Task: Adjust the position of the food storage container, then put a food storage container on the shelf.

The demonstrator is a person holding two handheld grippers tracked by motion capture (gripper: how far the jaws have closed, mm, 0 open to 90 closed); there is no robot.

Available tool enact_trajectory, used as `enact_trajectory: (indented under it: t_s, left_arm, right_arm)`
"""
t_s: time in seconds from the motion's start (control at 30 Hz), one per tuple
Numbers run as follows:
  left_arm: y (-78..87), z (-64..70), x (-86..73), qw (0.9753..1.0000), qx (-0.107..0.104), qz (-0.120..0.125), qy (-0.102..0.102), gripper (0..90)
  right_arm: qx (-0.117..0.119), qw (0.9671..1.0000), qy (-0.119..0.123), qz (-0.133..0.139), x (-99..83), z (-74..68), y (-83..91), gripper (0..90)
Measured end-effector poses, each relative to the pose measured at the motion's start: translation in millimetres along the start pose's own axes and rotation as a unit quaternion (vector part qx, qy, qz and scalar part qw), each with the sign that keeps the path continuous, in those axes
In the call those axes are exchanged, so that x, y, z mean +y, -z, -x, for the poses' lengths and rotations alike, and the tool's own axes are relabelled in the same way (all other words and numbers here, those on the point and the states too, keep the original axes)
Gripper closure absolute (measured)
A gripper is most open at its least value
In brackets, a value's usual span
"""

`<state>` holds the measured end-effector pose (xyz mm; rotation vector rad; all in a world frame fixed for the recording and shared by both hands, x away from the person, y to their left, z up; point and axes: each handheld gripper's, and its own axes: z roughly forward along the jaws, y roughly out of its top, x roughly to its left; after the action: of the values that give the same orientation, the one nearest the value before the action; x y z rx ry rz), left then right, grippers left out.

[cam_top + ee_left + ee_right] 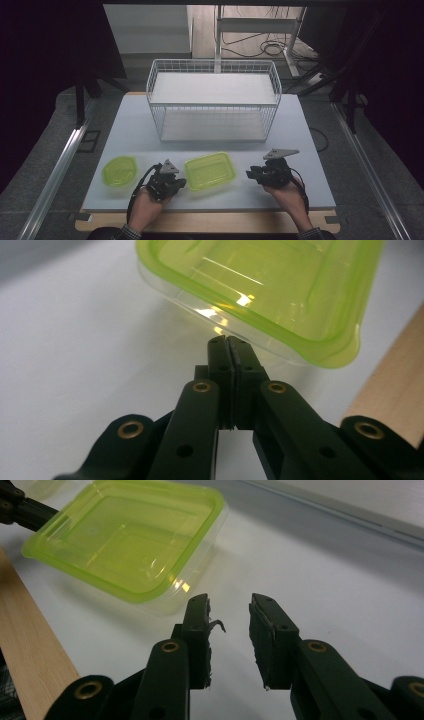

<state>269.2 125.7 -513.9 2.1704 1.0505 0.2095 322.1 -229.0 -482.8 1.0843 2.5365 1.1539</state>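
My left gripper (176,182) sits at the near left corner of the green tub (210,171), and in the left gripper view its jaws are pressed flat together with the tips right under the tub's rim (280,335). From this angle I can't be sure whether they pinch the lip or just meet beneath it, so I treat the hold as unconfirmed. My right gripper (229,611) hangs on the other side with its jaws a moderate gap apart and nothing between them, short of the tub's right edge and pointing at it.

The tub rests on the white counter (310,130), near the front edge and roughly in the middle, open side up. Its long axis runs left to right across the counter, with the right end turned slightly farther away, and its short sides face my two grippers.

To do this step well, I'd bring the right gripper in level with the rim, straddle the lip of the right short side, and close gently, since the thin clear plastic will likely flex. Lifting both ends together should keep it flat.

Farther out, a round green lid (119,171) lies to the left of my left hand, and a white wire basket (214,102) stands at the far side.
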Motion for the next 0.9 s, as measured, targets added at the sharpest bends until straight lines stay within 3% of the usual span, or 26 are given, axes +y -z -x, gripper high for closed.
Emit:
enact_trajectory:
  t_s: [0.17, 0.23, 0.27, 0.37, 0.5, 0.67, 0.9]
  left_arm:
    - [6.5, 0.5, -5.4, 0.9997, 0.015, 0.015, -0.010, 84.3]
    - [9.6, -0.4, -7.6, 0.9994, 0.026, 0.022, -0.013, 74.4]
    - [15.3, -2.3, -13.2, 0.9985, 0.040, 0.035, -0.012, 66.9]
    - [22.4, -5.1, -22.9, 0.9974, 0.056, 0.046, 0.001, 44.9]
    - [27.8, -6.6, -33.6, 0.9962, 0.070, 0.051, 0.009, 26.4]
    - [27.8, -1.2, -38.5, 0.9964, 0.065, 0.054, 0.000, 13.0]
    - [21.1, 7.5, -43.0, 0.9955, 0.079, 0.041, -0.034, 6.5]
  right_arm:
    - [-0.008, 0.9999, 0.011, -0.002, -5.2, -3.4, 0.8, 66.4]
    - [-0.009, 0.9998, 0.016, -0.004, -6.8, -4.2, 1.1, 64.9]
    - [-0.011, 0.9998, 0.017, -0.004, -7.5, -4.6, 1.2, 63.5]
    - [-0.015, 0.9997, 0.021, -0.003, -8.8, -4.8, 1.4, 58.3]
    - [-0.015, 0.9998, 0.013, -0.001, -9.6, -2.7, 1.2, 50.2]
    - [-0.008, 0.9999, 0.003, 0.007, -8.3, -1.6, 0.2, 40.9]
    - [0.012, 0.9991, -0.038, 0.014, -0.7, 5.7, -0.9, 35.3]
